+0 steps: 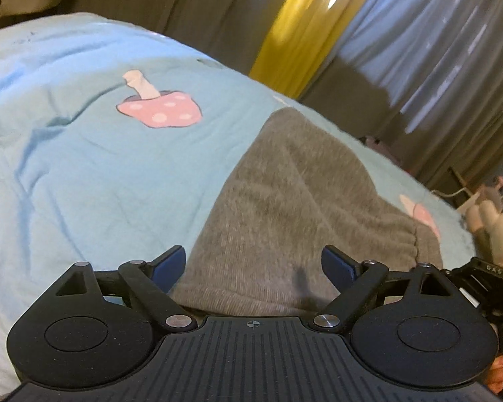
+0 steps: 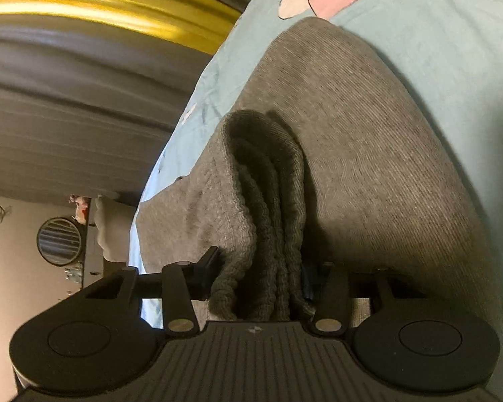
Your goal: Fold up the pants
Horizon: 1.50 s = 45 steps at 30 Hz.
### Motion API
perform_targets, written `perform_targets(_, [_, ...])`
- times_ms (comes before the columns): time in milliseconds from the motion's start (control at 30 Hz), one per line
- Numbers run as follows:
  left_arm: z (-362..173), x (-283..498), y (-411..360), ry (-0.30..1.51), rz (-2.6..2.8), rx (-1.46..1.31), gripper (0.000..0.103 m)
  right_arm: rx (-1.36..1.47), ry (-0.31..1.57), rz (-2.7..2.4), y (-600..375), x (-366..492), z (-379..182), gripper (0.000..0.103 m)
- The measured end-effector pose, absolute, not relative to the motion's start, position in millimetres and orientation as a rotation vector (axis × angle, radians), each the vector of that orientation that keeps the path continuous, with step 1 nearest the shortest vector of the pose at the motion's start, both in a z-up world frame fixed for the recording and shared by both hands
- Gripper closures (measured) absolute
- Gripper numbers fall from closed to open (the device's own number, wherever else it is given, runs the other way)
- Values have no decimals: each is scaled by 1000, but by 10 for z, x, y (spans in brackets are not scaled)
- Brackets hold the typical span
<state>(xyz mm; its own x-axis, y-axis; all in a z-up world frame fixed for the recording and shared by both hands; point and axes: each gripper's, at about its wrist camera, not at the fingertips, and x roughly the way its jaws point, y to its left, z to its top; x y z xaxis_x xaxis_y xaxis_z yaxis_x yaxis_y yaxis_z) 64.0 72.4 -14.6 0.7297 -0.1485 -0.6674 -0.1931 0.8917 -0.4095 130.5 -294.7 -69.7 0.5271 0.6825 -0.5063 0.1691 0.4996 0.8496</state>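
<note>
Only rightward, tongs (image 2: 260, 276) around bunched pants (image 2: 261, 207).

One pair of grey pants (image 1: 285, 201) is counted, spread ahead of the left gripper (image 1: 253, 264), whose two blue-padded fingers (image 1: 171, 263) are seen wide apart above the cloth, while two fingers of the right gripper (image 2: 261, 268) are seen pressed against a bunched stack of the ribbed waistband (image 2: 261, 221). One light blue bedsheet (image 1: 67, 154) is counted beneath, with two pink mushroom prints: one (image 1: 161, 109) ahead and to the left of the left gripper, a second (image 1: 419, 214) ahead to its right. One plush toy (image 1: 499, 224) is counted at the far right of the left gripper, and one yellow curtain strip (image 1: 301, 23) is seen far ahead among grey curtains.
</note>
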Motion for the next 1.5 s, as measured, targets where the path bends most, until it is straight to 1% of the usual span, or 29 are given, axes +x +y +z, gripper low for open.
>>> perform_targets(33, [-128, 602, 737, 760, 24, -489, 10, 1053, 994, 381, -2934, 1312, -710, 41])
perform_targets(67, [-137, 618, 742, 763, 22, -500, 11, 1063, 991, 381, -2900, 1324, -699, 33])
perform_targets(100, [-106, 562, 750, 762, 25, -507, 11, 1043, 992, 375, -2849, 1346, -654, 33])
perform_targets(133, [-95, 533, 765, 757, 31, -512, 11, 999, 997, 360, -2791, 1367, -594, 40])
perform_targets(167, [-89, 525, 770, 751, 38, -517, 11, 924, 998, 331, -2716, 1375, -507, 63])
perform_targets(267, [-63, 477, 786, 712, 72, -533, 11, 821, 954, 339, -2578, 1360, -230, 65])
perform_targets(433, [-29, 430, 793, 678, 100, -545, 10, 875, 787, 437, -2664, 1277, 322, 65])
perform_targets(567, [-34, 446, 782, 690, 102, -547, 10, 852, 735, 460, -2809, 1247, 593, 65])
perform_targets(733, [-46, 459, 769, 704, 98, -541, 10, 836, 750, 407, -2958, 1224, 538, 65])
perform_targets(1067, [-76, 497, 765, 730, 86, -539, 10, 793, 845, 318, -3221, 1142, 87, 65])
perform_targets(1133, [-82, 510, 758, 739, 88, -535, 10, 759, 861, 307, -3254, 1113, 21, 58])
perform_targets(1167, [-88, 522, 755, 747, 86, -533, 10, 710, 875, 277, -3241, 1110, 18, 44])
perform_targets(1200, [-94, 533, 751, 754, 82, -532, 10, 645, 884, 217, -3252, 1095, -3, 27])
perform_targets(1267, [-102, 551, 740, 763, 77, -525, 10, 623, 894, 159, -3324, 1073, -77, 16])
perform_targets(1400, [-118, 598, 708, 791, 55, -512, 10, 729, 937, 186, -3506, 1021, -312, 16])
perform_targets(1433, [-125, 617, 701, 801, 43, -510, 10, 739, 950, 204, -3521, 1019, -371, 15])
perform_targets(1500, [-142, 679, 690, 831, 11, -504, 10, 757, 952, 231, -3535, 1005, -447, 10])
